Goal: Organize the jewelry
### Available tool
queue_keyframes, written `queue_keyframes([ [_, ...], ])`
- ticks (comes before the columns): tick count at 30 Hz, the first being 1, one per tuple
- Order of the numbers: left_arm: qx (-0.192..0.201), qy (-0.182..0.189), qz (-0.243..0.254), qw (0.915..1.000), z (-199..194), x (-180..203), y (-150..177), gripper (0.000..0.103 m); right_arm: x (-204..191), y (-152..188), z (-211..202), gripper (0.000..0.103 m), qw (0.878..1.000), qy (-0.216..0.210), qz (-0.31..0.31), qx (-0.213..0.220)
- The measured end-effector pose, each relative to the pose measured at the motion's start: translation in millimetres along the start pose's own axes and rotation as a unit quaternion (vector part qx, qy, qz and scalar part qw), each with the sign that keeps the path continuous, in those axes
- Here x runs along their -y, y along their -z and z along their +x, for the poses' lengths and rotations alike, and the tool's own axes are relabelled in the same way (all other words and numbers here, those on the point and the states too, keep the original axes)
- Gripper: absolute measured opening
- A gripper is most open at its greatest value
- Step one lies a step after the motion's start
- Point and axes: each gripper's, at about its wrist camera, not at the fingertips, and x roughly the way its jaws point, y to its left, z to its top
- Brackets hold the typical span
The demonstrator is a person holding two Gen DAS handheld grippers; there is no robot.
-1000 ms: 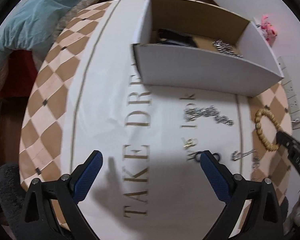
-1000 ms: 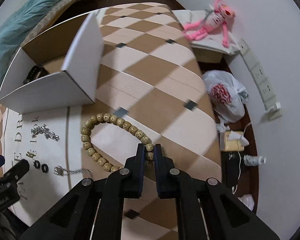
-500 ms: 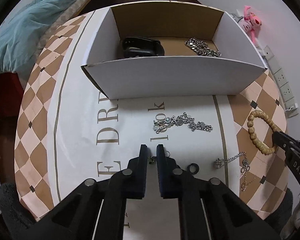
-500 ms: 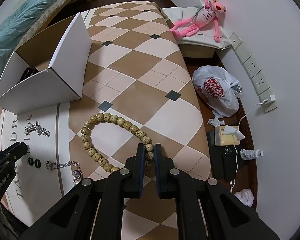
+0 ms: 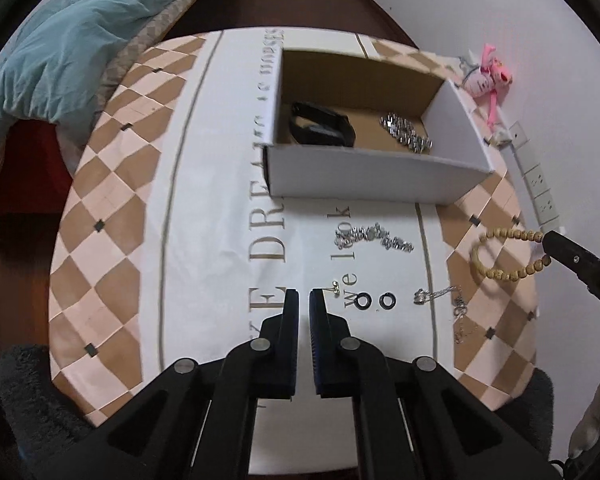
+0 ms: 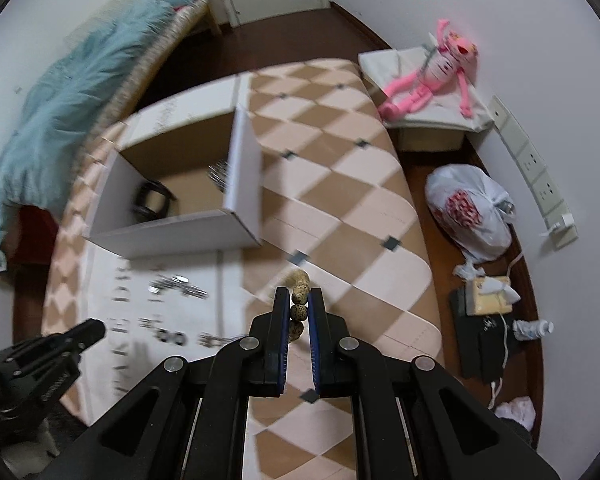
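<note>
Two pieces boxed, most jewelry not yet sorted.
Left wrist: box holds watch and chain; left gripper pinched shut, empty; rings near it on table. Right wrist: right gripper clamps bead bracelet, box far left.
</note>
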Motion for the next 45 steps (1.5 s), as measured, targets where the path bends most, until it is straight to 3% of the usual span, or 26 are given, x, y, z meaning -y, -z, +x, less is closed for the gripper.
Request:
queue_keyframes([
  [7,0.029,0.022,-0.011,0.9993,-30.4,-9.6,-18.7,0.003,-25.0,-27.3,-46.3,0.009,0.998,-0.038,-0.018,0.041],
  [13,0.018,0.025,-0.03,0.9991,-21.9,-13.0,-24.2,0.008,-36.1,-37.3,-55.7,0.009,0.997,-0.042,-0.026,0.055],
  [14,0.013,0.015,-0.029,0.9994,-15.7,-12.5,-22.8,0.013,-36.7,-36.9,-52.9,0.009,0.997,-0.04,-0.026,0.053],
  [16,0.005,0.005,-0.027,0.9996,-3.7,-12.7,-18.2,0.031,-34.8,-32.5,-42.0,0.009,0.998,-0.036,-0.023,0.044],
  [18,0.001,-0.004,-0.025,0.9997,8.2,-12.3,-12.5,0.079,-30.0,-23.5,-25.8,0.009,0.999,-0.021,-0.026,0.035],
  [19,0.0,-0.005,-0.021,0.9998,13.8,-11.1,-9.3,0.08,-26.1,-17.2,-15.8,0.009,0.999,-0.016,-0.024,0.025],
  [22,-0.011,-0.023,-0.007,0.9996,31.2,-3.8,0.0,0.08,-20.3,3.4,5.5,0.009,0.999,0.021,-0.037,0.011],
  [31,-0.011,-0.025,0.023,0.9994,57.4,20.9,7.2,0.079,2.2,35.2,29.5,0.009,0.999,0.048,-0.018,-0.014],
  [34,-0.013,-0.024,0.036,0.999,63.0,28.7,5.9,0.053,5.0,35.6,31.0,0.009,0.998,0.051,-0.015,-0.014],
  [36,-0.005,-0.029,0.045,0.9986,63.0,32.9,4.4,0.025,5.0,34.7,29.6,0.009,0.998,0.052,-0.016,-0.012],
  [38,-0.001,-0.033,0.054,0.998,61.8,34.0,3.3,0.007,4.3,32.8,27.8,0.009,0.998,0.054,-0.017,-0.009],
  [45,0.0,-0.004,0.029,0.9996,45.3,16.9,5.8,0.004,0.6,21.6,10.1,0.009,0.999,0.036,-0.01,0.009],
])
